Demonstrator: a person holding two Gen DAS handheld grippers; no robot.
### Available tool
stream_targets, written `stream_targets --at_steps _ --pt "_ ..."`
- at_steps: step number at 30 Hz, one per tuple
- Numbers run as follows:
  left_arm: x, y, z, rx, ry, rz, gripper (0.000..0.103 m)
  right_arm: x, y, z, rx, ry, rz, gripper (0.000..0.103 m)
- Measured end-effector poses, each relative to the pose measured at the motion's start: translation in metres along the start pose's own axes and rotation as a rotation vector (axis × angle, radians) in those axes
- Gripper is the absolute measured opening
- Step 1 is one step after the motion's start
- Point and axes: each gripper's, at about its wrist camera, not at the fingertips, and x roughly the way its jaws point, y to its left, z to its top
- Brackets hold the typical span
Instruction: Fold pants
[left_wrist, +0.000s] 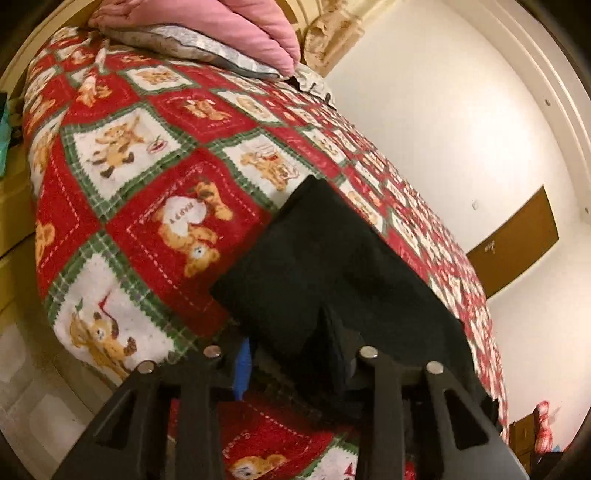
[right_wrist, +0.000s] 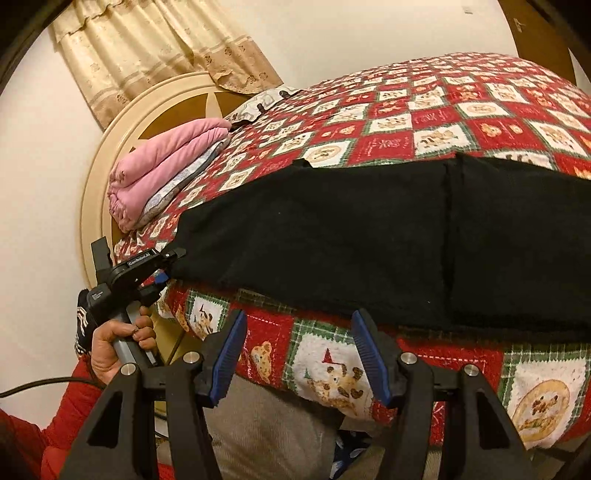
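Nearest in the right wrist view, the right gripper (right_wrist: 299, 354) is held wide, its blue-padded fingers (right_wrist: 231, 354) empty and set just short of the bed's near edge. It is judged to be waiting there so that the hem above it can be taken next.

Just beyond, the black fleece pants (right_wrist: 369, 236) are laid lengthwise along the near edge of the bed, stretched flat from left to right; a vertical seam or fold line is seen towards the right. They are spread on the red, white and green teddy-bear patchwork quilt (right_wrist: 443, 122), which drapes over the near side of the mattress.

At the left end of the pants, the left gripper (right_wrist: 168, 264) is closed on a corner of the cloth, held by the person's hand (right_wrist: 122, 343). In the left wrist view the dark cloth (left_wrist: 332, 266) is seen drawn down between the fingers of the left gripper (left_wrist: 295, 354). The corner is presumably pinched so that the end can be lifted and carried over for a fold.

Farther off, a folded pink blanket (right_wrist: 166, 166) is stacked on a grey patterned pillow (right_wrist: 184, 177) near the cream round headboard (right_wrist: 110, 147). It lies well apart from the pants, so the working area is left free. A beige patterned curtain (right_wrist: 147, 48) hangs on the far wall.
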Motion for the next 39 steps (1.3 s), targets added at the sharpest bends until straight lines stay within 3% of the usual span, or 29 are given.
stream_targets --at_steps 2,3,5,9,12,16,19,24,27,31,35,39 --pt "-0.001 -0.003 0.003 0.002 0.003 0.010 0.035 -0.001 -0.006 0.000 0.028 -0.001 -0.008 0.061" --pt "-0.003 -0.005 0.005 -0.004 -0.001 0.007 0.027 -0.004 -0.011 0.001 0.049 -0.012 -0.019 0.061" --pt "-0.010 -0.017 0.012 0.026 -0.023 -0.027 0.023 -0.016 -0.024 0.004 0.106 -0.063 -0.040 0.061" --pt "-0.036 -0.074 0.016 0.227 -0.101 -0.089 0.023 -0.048 -0.060 0.012 0.229 -0.184 -0.076 0.061" --pt "-0.052 -0.127 0.003 0.380 -0.129 -0.180 0.023 -0.064 -0.086 0.013 0.299 -0.233 -0.102 0.061" --pt "-0.063 -0.193 -0.042 0.598 -0.103 -0.293 0.022 -0.082 -0.114 0.013 0.381 -0.286 -0.114 0.061" --pt "-0.053 -0.229 -0.093 0.741 -0.032 -0.350 0.022 -0.092 -0.125 0.014 0.409 -0.317 -0.115 0.061" --pt "-0.024 -0.245 -0.168 0.938 0.110 -0.347 0.022 -0.089 -0.127 0.016 0.415 -0.313 -0.057 0.061" --pt "-0.013 -0.242 -0.189 1.033 0.115 -0.298 0.022 -0.083 -0.123 0.017 0.401 -0.288 -0.028 0.061" --pt "-0.017 -0.233 -0.183 1.010 0.114 -0.313 0.022 -0.073 -0.112 0.028 0.355 -0.258 0.022 0.061" --pt "-0.019 -0.238 -0.187 0.972 0.098 -0.330 0.022 -0.051 -0.104 0.051 0.354 -0.184 0.139 0.061" --pt "-0.020 -0.237 -0.188 0.966 0.075 -0.336 0.022 -0.022 -0.103 0.074 0.360 -0.112 0.193 0.069"
